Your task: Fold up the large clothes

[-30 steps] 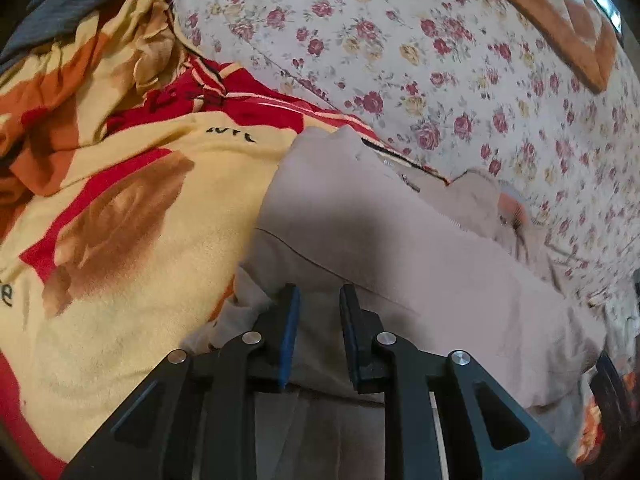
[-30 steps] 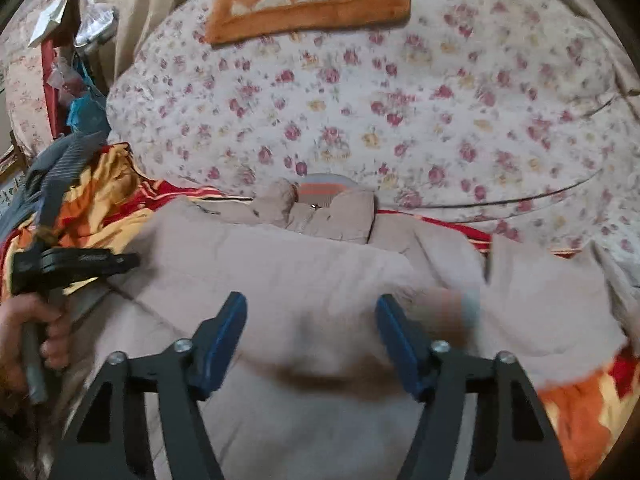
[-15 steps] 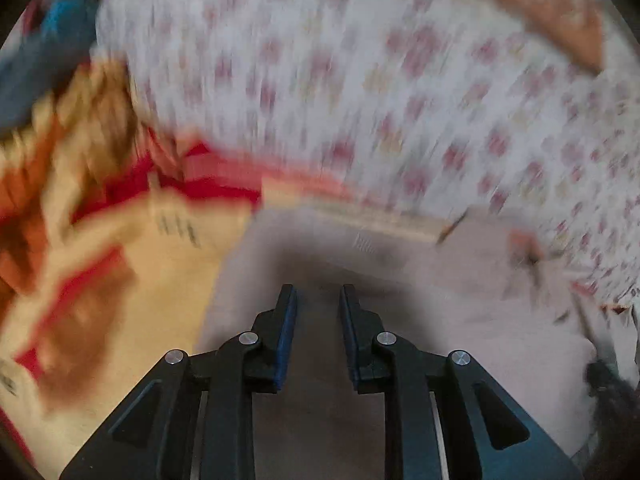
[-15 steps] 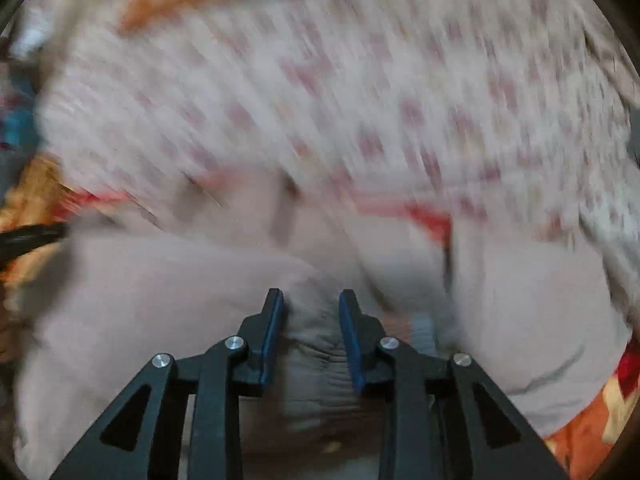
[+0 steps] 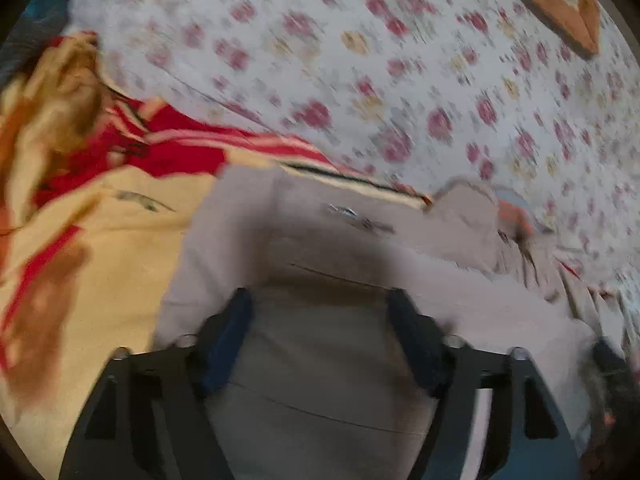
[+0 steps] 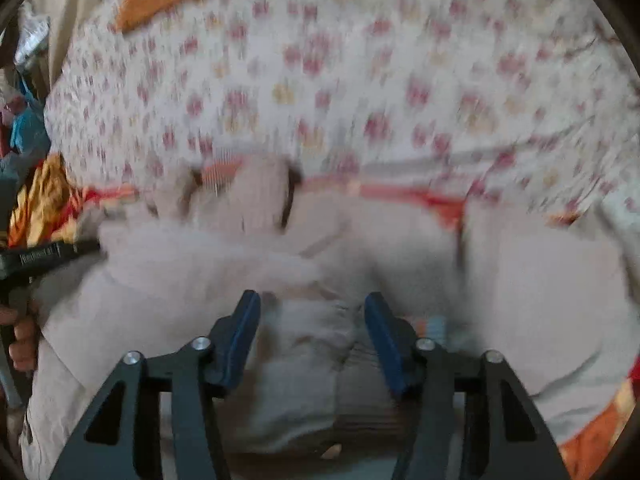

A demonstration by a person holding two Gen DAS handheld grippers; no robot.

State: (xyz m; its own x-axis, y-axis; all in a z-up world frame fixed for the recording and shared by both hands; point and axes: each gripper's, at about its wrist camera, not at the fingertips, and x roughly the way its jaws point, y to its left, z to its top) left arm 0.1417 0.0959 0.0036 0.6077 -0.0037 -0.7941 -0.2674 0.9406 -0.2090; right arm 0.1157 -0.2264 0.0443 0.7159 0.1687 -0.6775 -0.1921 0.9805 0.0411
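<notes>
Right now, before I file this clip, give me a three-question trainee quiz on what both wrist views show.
1. True or false: the left gripper is clamped shut on the beige garment.
2. What lies under the beige garment on the left-wrist view's left side? A) the yellow and red blanket B) a blue towel C) bare wood
3. Fill in: behind the garment is a white bedcover printed with ____.

Key:
1. False: its jaws have just been opening and stand apart, with cloth between them. The right gripper looks the same.
2. A
3. Flowers
</notes>
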